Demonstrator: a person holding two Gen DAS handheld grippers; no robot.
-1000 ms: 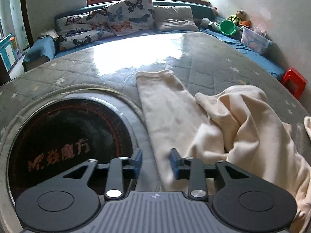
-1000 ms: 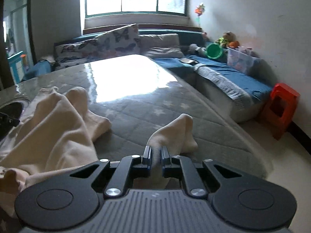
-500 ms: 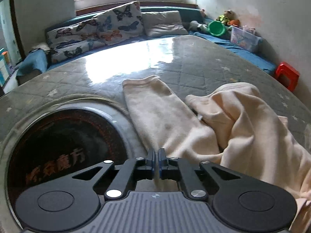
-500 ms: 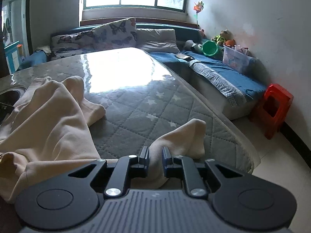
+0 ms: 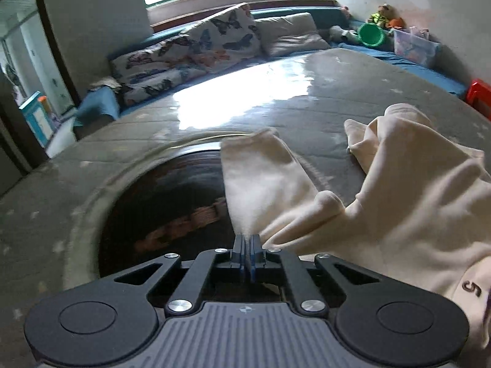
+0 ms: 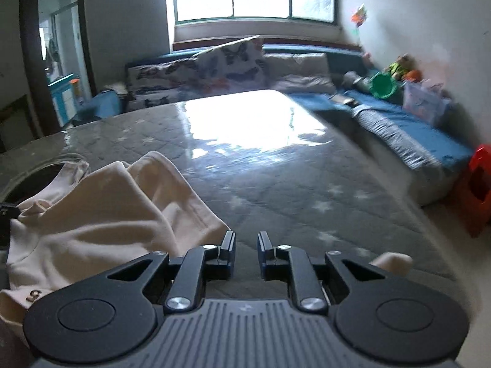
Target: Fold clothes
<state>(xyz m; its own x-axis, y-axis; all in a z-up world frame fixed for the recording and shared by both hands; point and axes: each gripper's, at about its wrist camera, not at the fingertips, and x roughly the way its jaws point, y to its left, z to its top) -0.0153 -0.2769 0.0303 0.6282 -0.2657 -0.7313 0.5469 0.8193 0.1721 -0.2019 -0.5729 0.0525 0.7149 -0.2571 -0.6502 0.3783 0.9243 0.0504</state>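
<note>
The left tool [image 5: 246, 245], black with blue-faced pads, is clamped tight on the near end of a sleeve of the cream-coloured fleecy sweatshirt [image 5: 408, 202]. The cloth looks thick and soft, with rounded folds. The sleeve runs away from the pads, taut and narrow at first, then widening to a ribbed cuff, and it crosses the edge of a round black glossy plate with orange lettering [image 5: 172, 211] set into the surface. The body of the garment is bunched in a heap to the right of the sleeve, and a small dark embroidered "5" shows near the lower right edge.

The right tool [image 6: 246, 242] is opening; nothing lies between its pads. The heap sits just to its left, and a small cream end of cloth [image 6: 391, 262] shows behind its right arm, near the worktop's edge.

The grey quilted worktop cover with pale stars [image 6: 276, 190] lies under a clear shiny sheet that mirrors the window light. Beyond it runs a blue-cushioned corner bench [image 6: 399, 122] with butterfly-print pillows [image 5: 221, 40], a green plastic bowl [image 6: 383, 86], soft toys and a clear storage box [image 6: 425, 104]. A red plastic stool [image 6: 477, 184] stands on the floor at the right, below a white wall.
</note>
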